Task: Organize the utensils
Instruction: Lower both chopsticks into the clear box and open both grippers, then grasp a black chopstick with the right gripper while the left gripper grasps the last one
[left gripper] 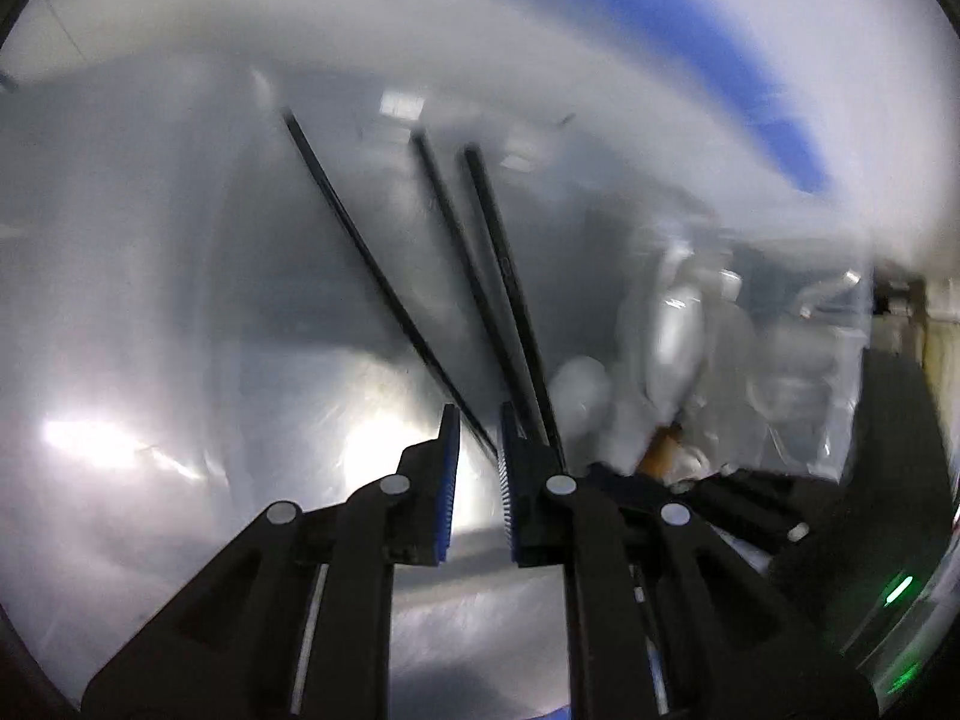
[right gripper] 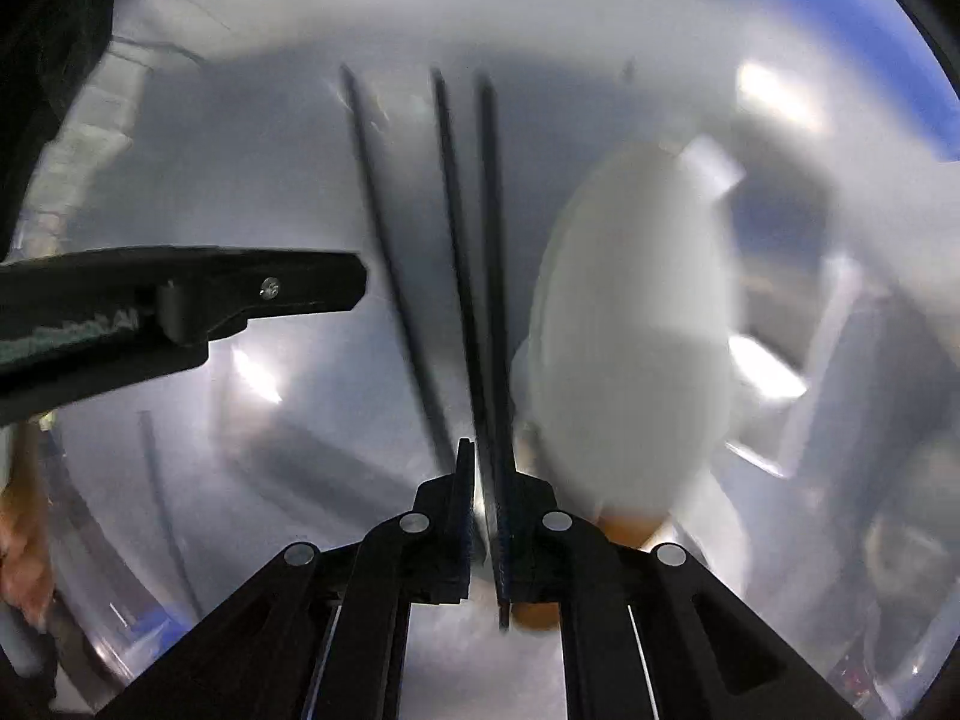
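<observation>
The right tool (right gripper: 480,483) grips a pair of black chopsticks (right gripper: 474,276), its jaws nearly together on them at the base while the sticks run forward and away over a shiny metal worktop (right gripper: 288,180). Just to their left, a third black chopstick (right gripper: 384,228) stands apart from the pair; the blur hides whether it rests on the metal or is also held. Close on the right of the pair, a white spoon (right gripper: 636,324) with a tan, wood-coloured handle end fills much of the right wrist view, heavily blurred.

The left tool (left gripper: 477,450) is slack, a clear gap between its blue-padded fingers (left gripper: 447,480) and nothing between them. In the left wrist view, the chopstick pair passes just beside its right-hand finger, and the single stick slants off to the left. From the right wrist view, the left tool reaches in sideways, near the single chopstick.

Farther right in the left wrist view, a clear plastic container (left gripper: 798,372) holds pale utensils, too smeared to name. A blue band (left gripper: 720,60) crosses the background.
</observation>
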`<state>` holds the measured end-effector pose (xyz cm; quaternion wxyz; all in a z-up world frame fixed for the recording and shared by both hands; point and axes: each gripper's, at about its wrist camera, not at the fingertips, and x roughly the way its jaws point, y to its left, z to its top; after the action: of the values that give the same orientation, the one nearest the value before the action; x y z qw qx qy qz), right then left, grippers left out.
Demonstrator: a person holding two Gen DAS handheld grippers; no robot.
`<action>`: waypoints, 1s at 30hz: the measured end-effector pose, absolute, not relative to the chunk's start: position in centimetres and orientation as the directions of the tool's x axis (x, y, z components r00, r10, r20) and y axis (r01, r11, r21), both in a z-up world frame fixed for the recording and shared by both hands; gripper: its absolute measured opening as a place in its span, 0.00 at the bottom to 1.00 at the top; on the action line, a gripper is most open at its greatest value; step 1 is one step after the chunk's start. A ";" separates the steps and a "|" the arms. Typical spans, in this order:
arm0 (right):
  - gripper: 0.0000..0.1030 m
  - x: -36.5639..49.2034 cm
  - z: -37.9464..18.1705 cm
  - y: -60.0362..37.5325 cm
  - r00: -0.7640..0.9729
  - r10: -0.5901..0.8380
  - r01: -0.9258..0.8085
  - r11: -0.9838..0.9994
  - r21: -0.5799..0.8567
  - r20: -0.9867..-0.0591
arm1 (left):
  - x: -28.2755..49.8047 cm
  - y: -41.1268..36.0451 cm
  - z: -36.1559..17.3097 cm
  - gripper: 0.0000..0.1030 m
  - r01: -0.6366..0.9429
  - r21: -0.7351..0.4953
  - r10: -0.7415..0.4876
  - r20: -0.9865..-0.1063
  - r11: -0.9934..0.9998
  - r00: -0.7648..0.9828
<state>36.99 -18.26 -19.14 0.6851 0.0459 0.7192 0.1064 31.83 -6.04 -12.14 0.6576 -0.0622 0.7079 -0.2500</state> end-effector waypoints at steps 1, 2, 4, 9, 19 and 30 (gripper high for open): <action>0.10 36.3 -17.3 -18.5 -0.010 0.225 -0.083 0.971 0.225 -0.974 | 31.1 -5.2 -10.2 0.21 0.266 -0.455 -0.446 -0.890 0.850 -0.095; 0.12 34.7 -14.1 -18.5 0.068 0.253 -0.101 0.964 0.245 -0.965 | 29.7 -3.7 -7.4 0.34 0.301 -0.491 -0.500 -0.864 0.817 -0.053; 0.28 30.8 -8.8 -17.5 0.187 0.287 -0.162 0.952 0.259 -0.939 | 26.6 0.4 -2.5 0.60 0.360 -0.563 -0.613 -0.790 0.744 0.032; 0.48 21.8 -6.4 -9.7 0.304 0.312 -0.235 0.940 0.246 -0.900 | 20.1 12.1 1.6 0.74 0.389 -0.566 -0.665 -0.720 0.727 0.196; 0.46 15.1 -20.9 5.6 -0.056 0.290 -0.255 0.921 0.294 -0.956 | 15.2 27.6 -9.5 0.74 0.055 -0.542 -0.543 -0.825 0.839 0.157; 0.07 17.8 -22.3 2.8 -0.133 0.361 -0.094 0.923 0.374 -0.923 | 12.4 27.0 -14.7 0.74 -0.005 -0.753 -0.753 -0.658 0.658 -0.005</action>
<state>17.83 2.84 -22.34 0.6522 0.0913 0.7321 0.1742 12.43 26.98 -14.70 0.6413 -0.2934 0.6463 -0.2916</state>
